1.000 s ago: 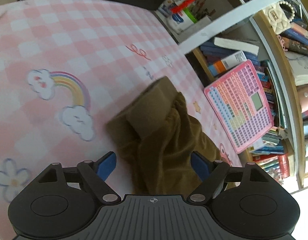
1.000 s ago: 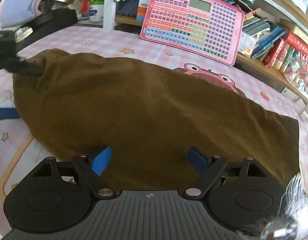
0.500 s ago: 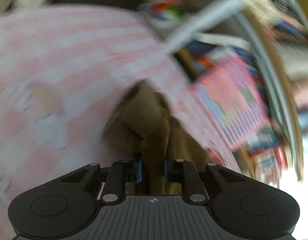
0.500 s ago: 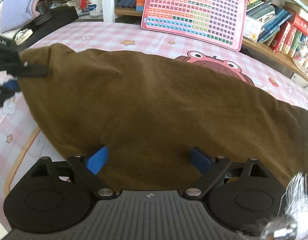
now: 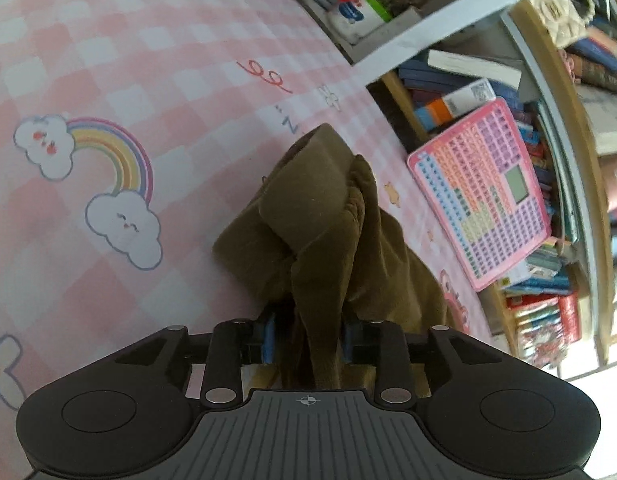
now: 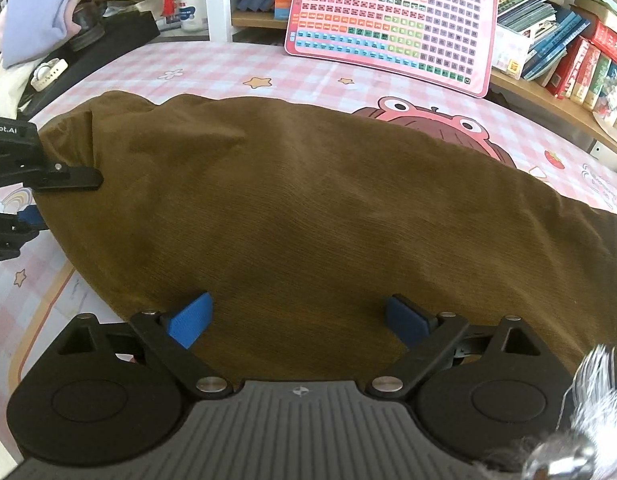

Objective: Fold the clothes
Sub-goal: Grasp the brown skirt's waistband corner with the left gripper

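On my left hand-held gripper [image 5: 306, 340] the jaws are easing apart, but the blue pads [image 5: 268, 338] are close in on a bunched fold of the brown corduroy garment [image 6: 308, 208], and from here it looks pinched between them. The fabric fills the gap and hides the pad faces, so I can't see the contact itself. My right hand-held gripper [image 6: 298, 318] is spread as wide as it goes, pads [image 6: 188, 318] hanging over the near edge of the cloth with nothing clamped. The garment lies spread across the pink checked sheet [image 5: 108, 60] with its rainbow print [image 5: 108, 148]; its right end runs out of frame. Behind it a pink keyboard toy [image 6: 392, 20] leans on the bookshelf [image 6: 548, 92]. Something pale and fuzzy [image 6: 588, 400] at my right view's corner is too blurred to make out.
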Demonstrator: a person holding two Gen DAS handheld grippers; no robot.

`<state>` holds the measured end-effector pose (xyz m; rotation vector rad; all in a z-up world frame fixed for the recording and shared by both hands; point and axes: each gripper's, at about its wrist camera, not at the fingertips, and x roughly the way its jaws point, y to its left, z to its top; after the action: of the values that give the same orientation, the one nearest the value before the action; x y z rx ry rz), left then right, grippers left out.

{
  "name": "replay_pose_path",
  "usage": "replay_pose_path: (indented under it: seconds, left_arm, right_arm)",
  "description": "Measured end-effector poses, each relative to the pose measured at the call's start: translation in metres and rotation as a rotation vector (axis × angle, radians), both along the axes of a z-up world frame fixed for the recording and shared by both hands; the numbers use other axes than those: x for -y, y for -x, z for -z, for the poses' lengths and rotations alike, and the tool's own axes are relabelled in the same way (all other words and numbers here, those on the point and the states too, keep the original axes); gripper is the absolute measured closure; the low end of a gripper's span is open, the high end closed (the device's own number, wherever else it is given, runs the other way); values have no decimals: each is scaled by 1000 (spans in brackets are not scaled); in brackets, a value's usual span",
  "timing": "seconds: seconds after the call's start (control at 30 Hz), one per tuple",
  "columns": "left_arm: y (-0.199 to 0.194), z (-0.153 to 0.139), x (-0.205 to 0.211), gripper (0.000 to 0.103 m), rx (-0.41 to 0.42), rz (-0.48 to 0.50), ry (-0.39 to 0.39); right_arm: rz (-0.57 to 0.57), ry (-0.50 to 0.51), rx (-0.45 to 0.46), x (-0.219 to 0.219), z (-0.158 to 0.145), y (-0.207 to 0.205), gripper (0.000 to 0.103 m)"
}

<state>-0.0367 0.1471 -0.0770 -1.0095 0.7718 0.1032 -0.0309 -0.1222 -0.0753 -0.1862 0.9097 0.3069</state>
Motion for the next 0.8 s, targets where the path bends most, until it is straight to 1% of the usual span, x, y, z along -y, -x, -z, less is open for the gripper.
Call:
replay_pose_path:
  seconds: [0.1, 0.17, 0.2, 0.3, 0.37, 0.43, 0.5, 0.63, 0.7, 0.8]
  left_arm:
    - [-7, 3, -1, 73, -1, -7, 45]
    - [-11, 9, -3, 77, 8, -16, 88]
    - [-11, 10, -3, 85, 12, -17, 97]
    - [-8, 11, -3, 89, 26, -13, 98]
    - [-7, 11, -4, 90, 27, -7, 95]
    - [-6, 10, -5, 89, 26, 2, 94]
    - [-5, 10, -5, 89, 23, 12, 91]
    - [-3, 10, -5, 89, 17, 24, 84]
    - [-1, 10, -5, 89, 17, 32, 78]
    - [-1, 11, -6, 88, 20, 40, 80]
  right_arm:
    - [1, 3, 4, -1, 0, 0, 9]
    - [1, 5, 6, -1, 0, 1, 9]
    - [2, 4, 6, -1, 0, 1, 9]
    - [0, 8, 8, -3, -3, -2, 9]
    - [13, 13, 37, -3, -9, -8, 10]
    - [59, 13, 79, -3, -16, -20, 10]
    - [98, 8, 98, -4, -19, -37, 10]
    - [143, 39, 134, -14, -16, -69, 12]
    - [154, 57, 150, -20, -12, -78, 12]
    - [152, 89, 129, -25, 0, -84, 12]
